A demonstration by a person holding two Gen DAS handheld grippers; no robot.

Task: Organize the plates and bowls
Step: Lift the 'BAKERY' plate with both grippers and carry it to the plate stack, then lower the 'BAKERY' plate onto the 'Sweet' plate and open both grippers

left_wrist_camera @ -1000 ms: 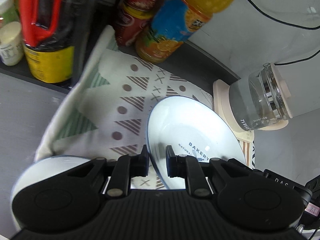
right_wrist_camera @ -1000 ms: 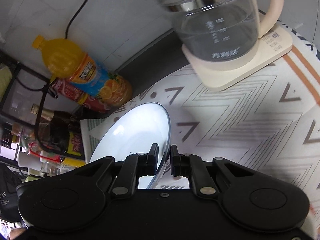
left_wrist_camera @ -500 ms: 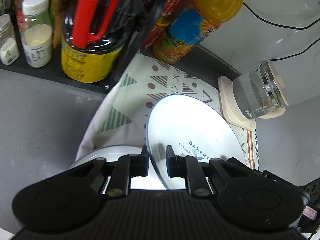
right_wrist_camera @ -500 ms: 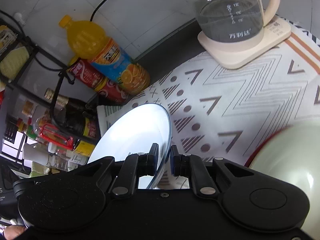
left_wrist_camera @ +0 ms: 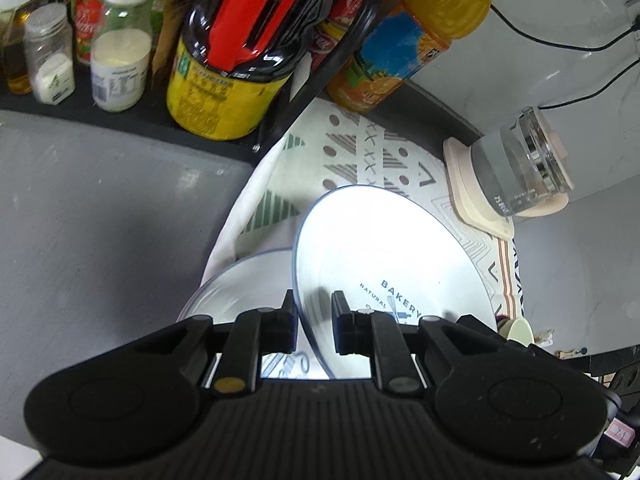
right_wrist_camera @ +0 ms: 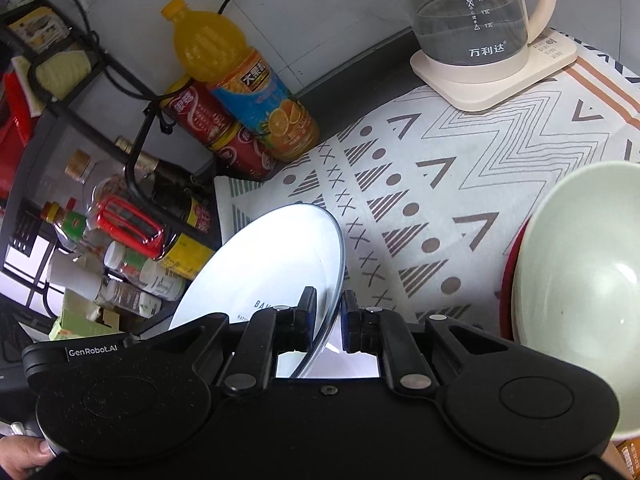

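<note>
White enamel with a thin blue rim: the BAKERY plate [left_wrist_camera: 384, 264] is pinched at its rim by both the left gripper [left_wrist_camera: 314, 320] and the right gripper [right_wrist_camera: 328, 316], one on each side, and hangs tilted above the patterned cloth [right_wrist_camera: 460, 184].

The step in hand looks like carrying the plate to a stack. In the left wrist view a second white plate [left_wrist_camera: 248, 284] lies on the cloth at about 9 o'clock from the held one, partly under it. The next move probably calls for levelling the plate over that one, lowering it and letting go with both hands together.

In the right wrist view a pale green bowl [right_wrist_camera: 576, 296] sits on a red plate [right_wrist_camera: 507, 280] at 3 o'clock, near the carry path. At 12 o'clock stands the glass kettle [right_wrist_camera: 468, 20], at 10 o'clock the orange juice bottle [right_wrist_camera: 240, 76] and the crowded condiment rack [left_wrist_camera: 132, 120].
</note>
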